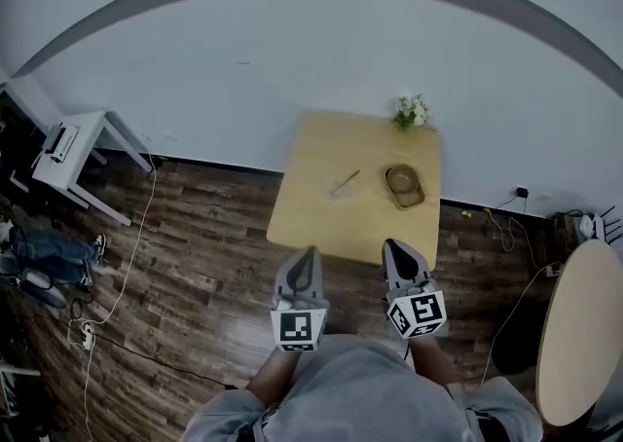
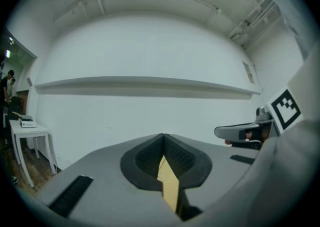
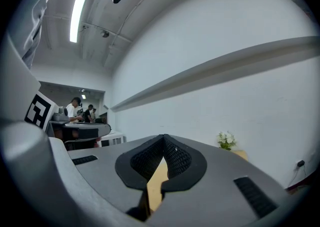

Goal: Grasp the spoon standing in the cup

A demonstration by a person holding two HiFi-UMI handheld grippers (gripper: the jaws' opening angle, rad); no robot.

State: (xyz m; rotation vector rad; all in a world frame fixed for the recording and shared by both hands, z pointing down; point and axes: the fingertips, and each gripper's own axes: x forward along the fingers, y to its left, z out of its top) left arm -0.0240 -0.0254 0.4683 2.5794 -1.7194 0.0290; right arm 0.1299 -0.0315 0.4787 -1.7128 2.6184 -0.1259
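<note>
A square wooden table (image 1: 321, 216) stands against the white wall ahead of me. A slim spoon-like utensil (image 1: 345, 183) lies flat on it near the middle. To its right a brown cup or bowl (image 1: 403, 180) rests on a small tan tray. Both grippers hover short of the table's near edge, over the floor. My left gripper (image 1: 309, 252) and my right gripper (image 1: 395, 245) are shut with nothing between the jaws. In the left gripper view the pads (image 2: 150, 158) meet, and only a sliver of table (image 2: 169, 183) shows below them. The right gripper view's pads (image 3: 175, 158) meet likewise.
A small pot of white flowers (image 1: 412, 111) (image 3: 226, 140) stands at the table's far right corner. A white side table (image 1: 73, 153) is at the left, a cable (image 1: 127, 265) crosses the dark wood floor, and a round table (image 1: 579, 333) is at the right. People (image 3: 80, 108) stand far off.
</note>
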